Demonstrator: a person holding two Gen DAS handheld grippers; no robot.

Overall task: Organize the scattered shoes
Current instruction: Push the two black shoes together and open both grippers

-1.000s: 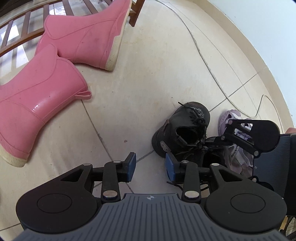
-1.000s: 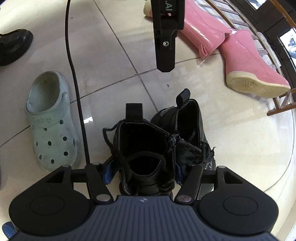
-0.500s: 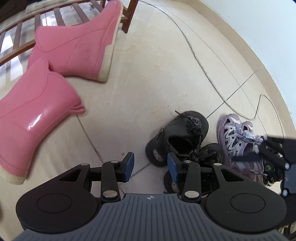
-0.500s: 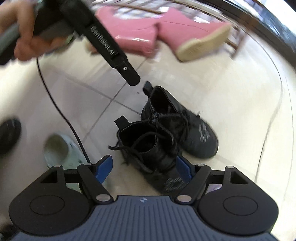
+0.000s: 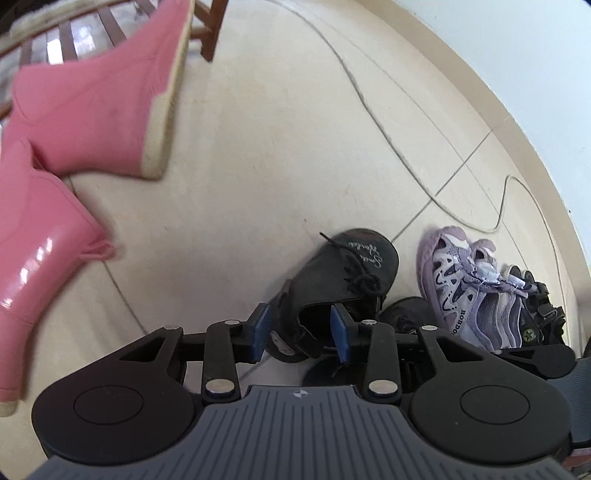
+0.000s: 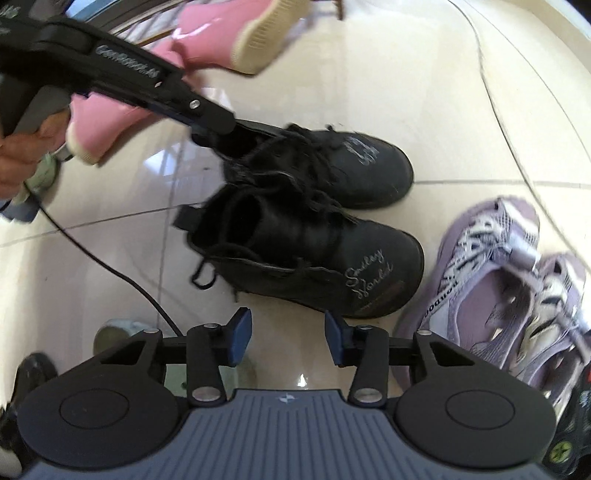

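In the left wrist view, two glossy pink rubber boots (image 5: pixel 74 155) with cream soles lie on their sides at the upper left on the pale tiled floor (image 5: pixel 258 147), near a brown wooden chair leg (image 5: pixel 210 29). Low in the centre, the left gripper (image 5: pixel 300 330) has its blue-padded fingers spread on either side of the collar of a black lace-up ankle boot (image 5: pixel 343 280) with silver script on the toe; whether the pads touch it cannot be told. A thin grey cable (image 5: pixel 388 147) runs across the floor to the right, where a pair of lilac mesh sneakers (image 5: pixel 465 295) stands beside dark sandals (image 5: pixel 539 314) close to the white wall (image 5: pixel 517 55). In the right wrist view, a hand (image 6: pixel 18 162) at the left edge holds the other tool, whose black finger reaches into the far black boot (image 6: pixel 332 166); the second black lace-up boot (image 6: pixel 314 258) stands just beside it, toes pointing right. The right gripper (image 6: pixel 287 341) hangs empty at lower centre, fingers parted, just short of that nearer boot.
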